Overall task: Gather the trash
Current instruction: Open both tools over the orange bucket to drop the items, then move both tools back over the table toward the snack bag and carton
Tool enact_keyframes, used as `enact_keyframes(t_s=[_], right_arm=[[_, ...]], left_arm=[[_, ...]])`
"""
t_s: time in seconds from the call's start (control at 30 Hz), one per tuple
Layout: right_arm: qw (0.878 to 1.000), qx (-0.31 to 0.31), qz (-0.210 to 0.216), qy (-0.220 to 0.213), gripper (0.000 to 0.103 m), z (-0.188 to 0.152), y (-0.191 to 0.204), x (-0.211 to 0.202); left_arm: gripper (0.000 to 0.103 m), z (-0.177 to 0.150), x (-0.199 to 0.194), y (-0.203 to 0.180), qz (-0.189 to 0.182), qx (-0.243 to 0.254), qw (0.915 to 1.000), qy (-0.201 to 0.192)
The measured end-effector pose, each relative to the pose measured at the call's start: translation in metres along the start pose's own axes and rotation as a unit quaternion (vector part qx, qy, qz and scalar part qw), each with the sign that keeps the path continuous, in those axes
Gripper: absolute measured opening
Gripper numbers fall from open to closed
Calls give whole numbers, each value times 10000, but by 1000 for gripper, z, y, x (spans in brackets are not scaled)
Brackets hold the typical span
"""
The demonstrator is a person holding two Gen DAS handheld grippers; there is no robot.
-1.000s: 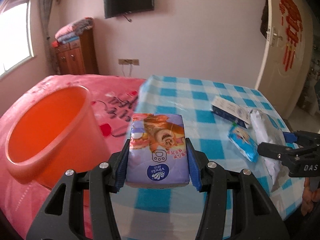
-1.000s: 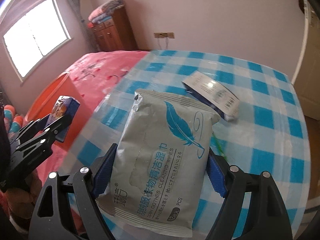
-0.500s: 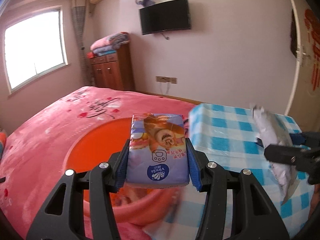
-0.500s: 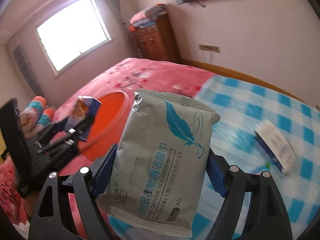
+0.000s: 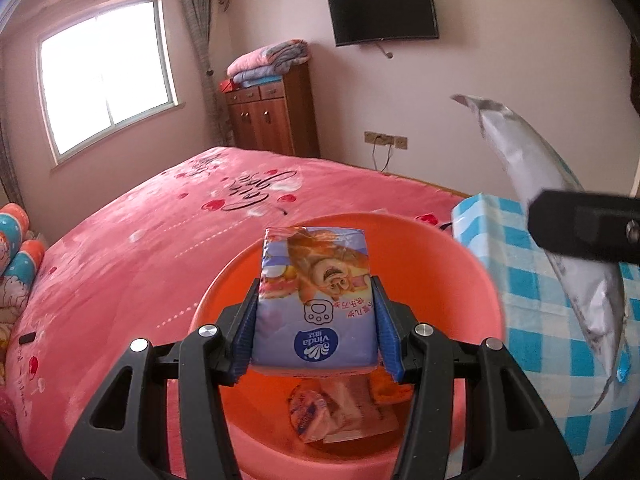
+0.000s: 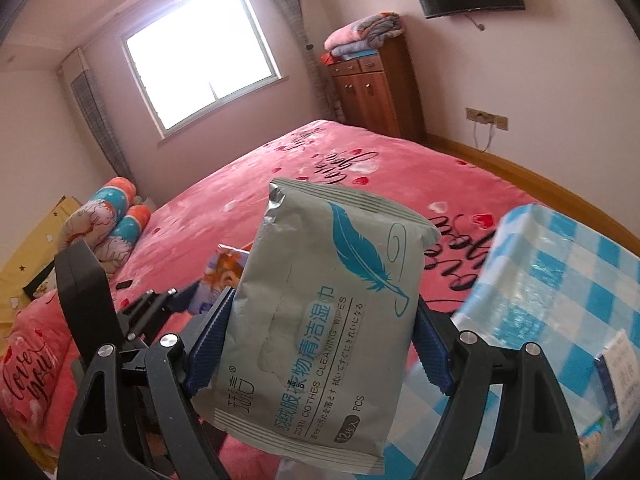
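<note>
My left gripper (image 5: pixel 316 330) is shut on a purple tissue pack (image 5: pixel 314 296) with a cartoon print, held over the mouth of an orange bucket (image 5: pixel 476 280). Crumpled wrappers (image 5: pixel 340 412) lie at the bucket's bottom. My right gripper (image 6: pixel 316 344) is shut on a grey wet-wipes pack (image 6: pixel 320 308) with a blue feather, held in the air over the bed's edge. In the left wrist view that grey pack (image 5: pixel 552 208) and the right gripper's black arm show at the right. In the right wrist view the left gripper (image 6: pixel 160 308) and its tissue pack (image 6: pixel 224 276) sit left of the grey pack.
The bucket stands between a pink bed (image 5: pixel 160 224) and a table with a blue-checked cloth (image 6: pixel 560 272). A white and blue box (image 6: pixel 618 376) lies on the table at the right edge. A wooden cabinet (image 5: pixel 272 112) and a wall television (image 5: pixel 384 10) are at the back.
Both grippers have swung left, away from the table, each keeping its pack. The tissue pack now hangs over the bucket's opening and the grey pack has come up beside it.
</note>
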State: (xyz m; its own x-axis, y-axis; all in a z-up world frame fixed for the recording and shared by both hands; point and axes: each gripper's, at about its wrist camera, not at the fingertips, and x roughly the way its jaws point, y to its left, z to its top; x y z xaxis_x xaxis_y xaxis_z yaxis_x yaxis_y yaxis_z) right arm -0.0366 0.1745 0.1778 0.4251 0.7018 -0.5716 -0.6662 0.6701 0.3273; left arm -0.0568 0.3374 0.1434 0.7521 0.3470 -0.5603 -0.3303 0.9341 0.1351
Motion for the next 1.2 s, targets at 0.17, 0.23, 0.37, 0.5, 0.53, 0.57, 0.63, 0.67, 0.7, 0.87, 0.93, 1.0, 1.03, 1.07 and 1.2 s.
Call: enact_keyframes(t_s=[0.17, 0.23, 0.37, 0.5, 0.53, 0.57, 0.63, 0.67, 0.7, 0.87, 0.93, 1.0, 1.03, 1.07, 1.2], right_arm=[[9997, -12, 62, 216, 83, 4, 5, 31], [9993, 98, 87, 345, 85, 2, 2, 40], [9979, 486, 284, 306, 89, -3, -11, 40], [9984, 522, 131, 142, 90, -3, -18, 29], [9984, 538, 108, 111, 92, -5, -20, 25], [9984, 558, 64, 58, 93, -6, -22, 20], [9985, 547, -47, -19, 93, -10, -25, 13], [9986, 526, -97, -39, 93, -11, -25, 10], [9986, 496, -159, -65, 93, -15, -25, 8], [9981, 373, -438, -202, 93, -27, -26, -8], [9975, 321, -573, -254, 93, -32, -27, -15], [9969, 294, -673, -290, 93, -37, -29, -20], [9964, 281, -739, -303, 93, -40, -30, -23], [9961, 280, -779, -311, 93, -42, -33, -25], [9947, 334, -900, -361, 93, -51, -40, -33]], left_arm=[[74, -5, 14, 9, 146, -143, 9996, 169], [82, -7, 15, 10, 246, -147, 9995, 157], [89, -11, 22, 7, 490, 54, 9985, 256], [90, -11, 21, 9, 498, 30, 9985, 226], [90, -10, 21, 10, 516, 31, 9984, 215], [90, -10, 20, 10, 529, 28, 9984, 204], [90, -8, 17, 10, 525, 30, 9985, 162], [90, -9, 14, 8, 528, 42, 9985, 146], [90, -9, 11, 7, 543, 68, 9984, 120], [90, -6, 1, 0, 534, 131, 9985, 33], [90, -4, -4, -4, 497, 157, 9986, -4], [91, -4, -8, -9, 458, 204, 9987, -40], [92, -3, -10, -12, 443, 225, 9987, -58], [95, -3, -11, -13, 427, 238, 9988, -74], [95, -4, -18, -25, 322, 336, 9988, -153]])
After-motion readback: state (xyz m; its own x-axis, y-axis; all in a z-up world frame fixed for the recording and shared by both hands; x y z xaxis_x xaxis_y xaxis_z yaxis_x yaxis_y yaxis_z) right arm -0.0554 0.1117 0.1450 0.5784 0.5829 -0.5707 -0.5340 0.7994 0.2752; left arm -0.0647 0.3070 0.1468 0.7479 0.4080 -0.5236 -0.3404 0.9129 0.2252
